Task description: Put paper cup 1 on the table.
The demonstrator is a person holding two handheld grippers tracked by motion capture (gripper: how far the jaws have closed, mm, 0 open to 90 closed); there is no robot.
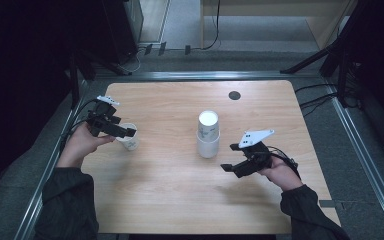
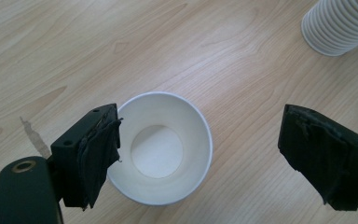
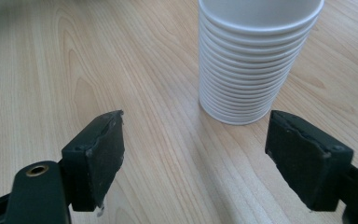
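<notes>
High view shows my left gripper by the table's left edge, its jaws spread wide over a single white cup that stands open side up. My right gripper is spread too, near the cup stack in the middle.

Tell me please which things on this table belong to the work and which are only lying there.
In the work:
- single paper cup, upright between the open left gripper jaws
- stack of paper cups, ahead of the open right gripper

Only there:
- round dark spot near the table far edge
</notes>
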